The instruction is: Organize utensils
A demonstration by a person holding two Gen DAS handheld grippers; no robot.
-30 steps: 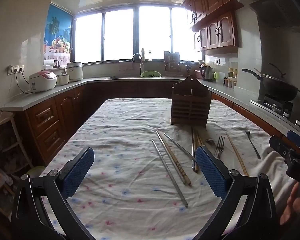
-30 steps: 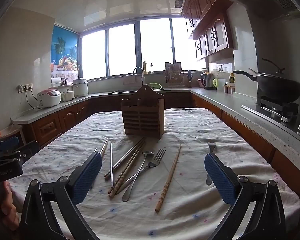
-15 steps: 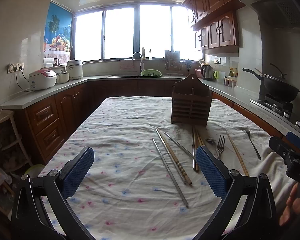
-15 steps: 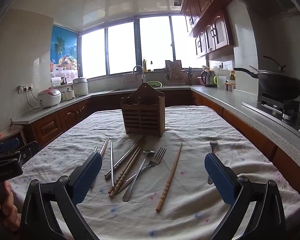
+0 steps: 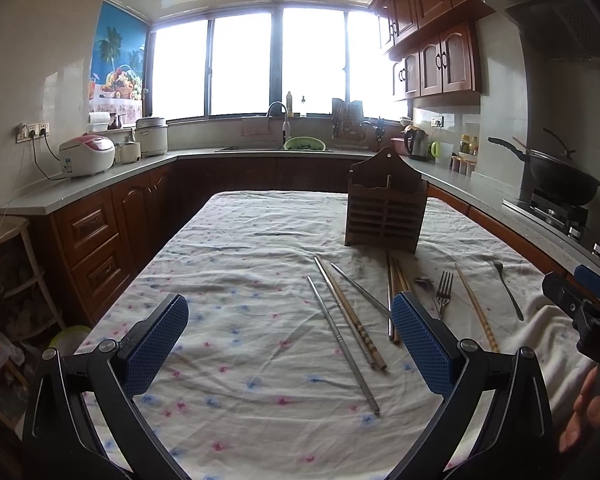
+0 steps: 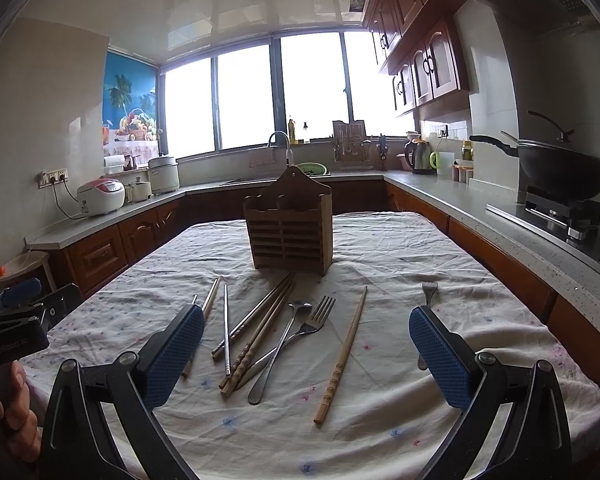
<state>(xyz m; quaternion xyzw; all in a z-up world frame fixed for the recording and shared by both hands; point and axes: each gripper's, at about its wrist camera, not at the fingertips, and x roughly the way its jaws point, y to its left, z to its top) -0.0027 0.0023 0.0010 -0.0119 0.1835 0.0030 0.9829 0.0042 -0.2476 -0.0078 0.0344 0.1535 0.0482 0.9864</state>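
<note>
A slatted wooden utensil holder (image 6: pixel 290 228) (image 5: pixel 385 210) stands upright in the middle of the cloth-covered table (image 6: pixel 400 252). In front of it lie several wooden and metal chopsticks (image 6: pixel 256 330) (image 5: pixel 342 320), a spoon (image 6: pixel 278 350), a fork (image 6: pixel 308 322) (image 5: pixel 443 286), a lone wooden chopstick (image 6: pixel 342 354) and a second fork (image 6: pixel 428 292) off to the right. My right gripper (image 6: pixel 306 350) hovers open over the near end of the utensils, holding nothing. My left gripper (image 5: pixel 290 342) hangs open above the cloth, left of the utensils, also empty.
Kitchen counters (image 6: pixel 460 200) wrap round the table, with a wok on the stove (image 6: pixel 560 168) at right, a rice cooker (image 5: pixel 86 154) at left and a sink (image 5: pixel 276 146) under the window. A hand (image 6: pixel 4 408) holding the other gripper shows at each view's edge.
Both views have tilted slightly, so the holder and utensils sit a little lower in frame. Nothing on the table has moved, and both grippers stay open.
</note>
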